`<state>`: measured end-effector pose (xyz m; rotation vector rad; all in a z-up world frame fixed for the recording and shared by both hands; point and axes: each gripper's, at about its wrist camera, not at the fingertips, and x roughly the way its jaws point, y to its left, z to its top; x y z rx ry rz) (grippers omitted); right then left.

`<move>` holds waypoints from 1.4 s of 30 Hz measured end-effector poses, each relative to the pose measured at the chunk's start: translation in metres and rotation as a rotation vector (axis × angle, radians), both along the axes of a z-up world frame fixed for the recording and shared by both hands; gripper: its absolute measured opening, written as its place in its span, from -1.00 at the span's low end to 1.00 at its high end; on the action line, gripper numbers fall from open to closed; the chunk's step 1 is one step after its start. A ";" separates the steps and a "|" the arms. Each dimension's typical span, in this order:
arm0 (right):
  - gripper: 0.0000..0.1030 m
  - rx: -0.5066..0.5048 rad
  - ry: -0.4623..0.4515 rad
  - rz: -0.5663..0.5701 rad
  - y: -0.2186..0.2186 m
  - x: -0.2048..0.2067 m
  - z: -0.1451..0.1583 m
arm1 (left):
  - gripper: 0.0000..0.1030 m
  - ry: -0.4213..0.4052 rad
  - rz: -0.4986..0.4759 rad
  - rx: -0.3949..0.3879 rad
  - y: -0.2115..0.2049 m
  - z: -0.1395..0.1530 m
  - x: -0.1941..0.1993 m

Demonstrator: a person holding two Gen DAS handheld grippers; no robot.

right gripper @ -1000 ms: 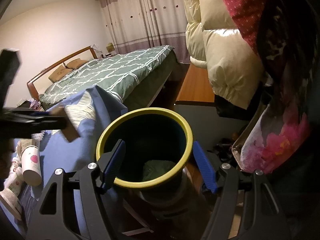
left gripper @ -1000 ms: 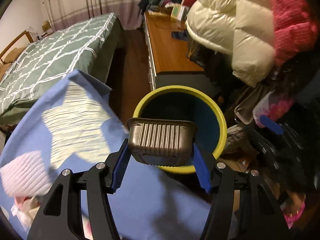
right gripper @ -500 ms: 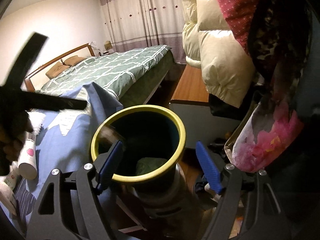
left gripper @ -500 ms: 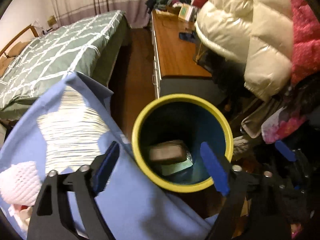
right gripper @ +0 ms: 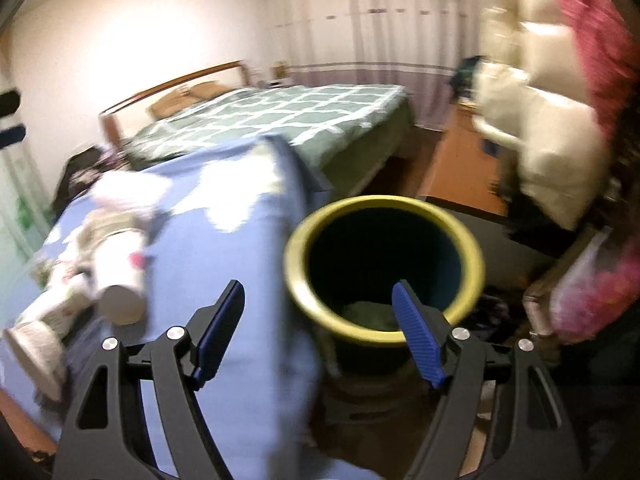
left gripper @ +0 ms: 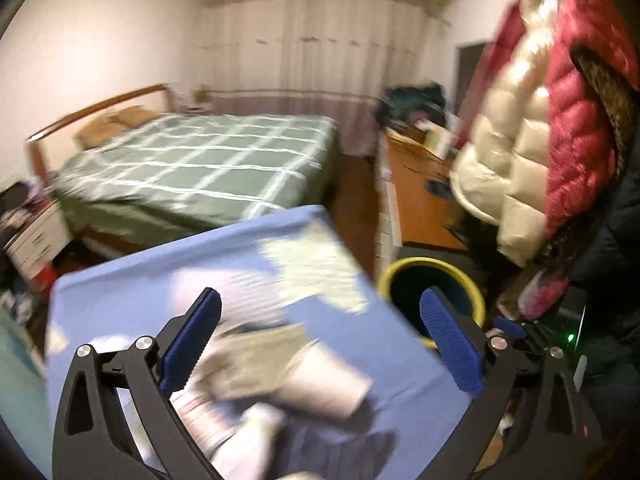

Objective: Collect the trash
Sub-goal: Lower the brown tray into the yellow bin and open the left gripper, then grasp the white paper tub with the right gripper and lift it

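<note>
L gripper (left gripper: 320, 340) is no longer carrying the dark ribbed plastic tray it was clamping over the bin a sec ago; that tray went down into the yellow-rimmed round dark waste bin (right gripper: 384, 268). Jaws are opening wide w/ nothing between the pads, and the view is swinging off the bin, back over the table. The bin is now sitting low and to the right in the L view, past the table edge. Judging: one piece is binned, next pick is starting.

R gripper (right gripper: 318, 328) is also empty, jaws apart, hanging over the gap between table edge and bin rim; something greenish is showing at the bin bottom.

Remaining trash: a white paper cup w/ pink print (right gripper: 118, 276) lying on its side, plus crumpled paper and wrappers around it, all blurred; exact count cannot be told.

Surface: a table under a light blue cloth w/ pale star shapes (left gripper: 248, 280), corner just beside the bin.

Room: a bed w/ a green checked cover (left gripper: 208, 164), pale curtains behind, a wooden cabinet top, cream and pink puffer jackets (left gripper: 532, 152) hanging at right.
</note>
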<state>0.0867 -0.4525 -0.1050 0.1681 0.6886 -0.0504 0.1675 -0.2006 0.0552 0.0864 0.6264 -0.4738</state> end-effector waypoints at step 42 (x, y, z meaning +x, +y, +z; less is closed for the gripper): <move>-0.90 0.023 0.060 0.483 0.200 -0.032 -0.005 | 0.91 -0.091 0.369 -0.046 0.194 -0.059 -0.134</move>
